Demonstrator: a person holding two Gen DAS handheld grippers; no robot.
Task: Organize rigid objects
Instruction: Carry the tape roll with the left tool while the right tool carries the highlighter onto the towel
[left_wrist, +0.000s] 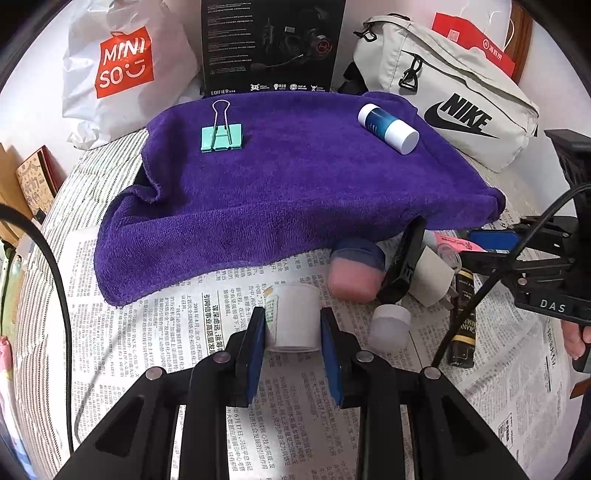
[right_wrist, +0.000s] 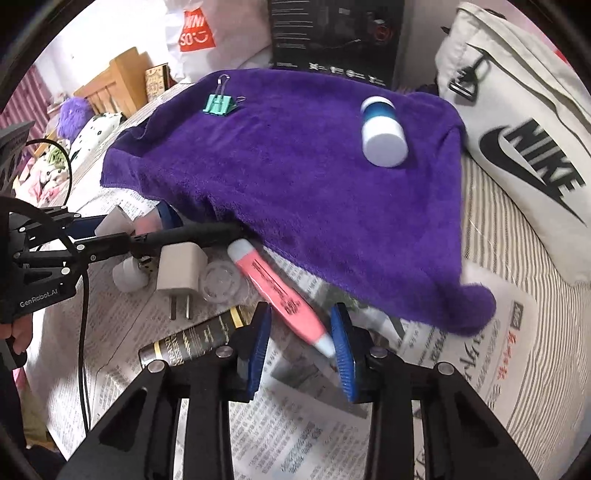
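Note:
A purple towel (left_wrist: 295, 184) covers a raised platform; on it lie a mint binder clip (left_wrist: 221, 136) and a blue-and-white bottle (left_wrist: 388, 127). They also show in the right wrist view: the clip (right_wrist: 219, 105) and the bottle (right_wrist: 382, 133). My left gripper (left_wrist: 293, 328) is shut on a white jar (left_wrist: 293, 317) above the newspaper. My right gripper (right_wrist: 301, 339) is open around a pink highlighter (right_wrist: 280, 291) lying on the newspaper. In the left wrist view the right gripper (left_wrist: 424, 254) reaches in from the right.
On the newspaper (right_wrist: 314, 435) lie a white charger plug (right_wrist: 179, 273), a clear lid (right_wrist: 221, 282), a black-gold tube (right_wrist: 192, 341), a small white jar (left_wrist: 390, 326) and a pink-blue cylinder (left_wrist: 356, 273). A Nike bag (left_wrist: 454, 107), black box (left_wrist: 271, 44) and Miniso bag (left_wrist: 122, 66) stand behind.

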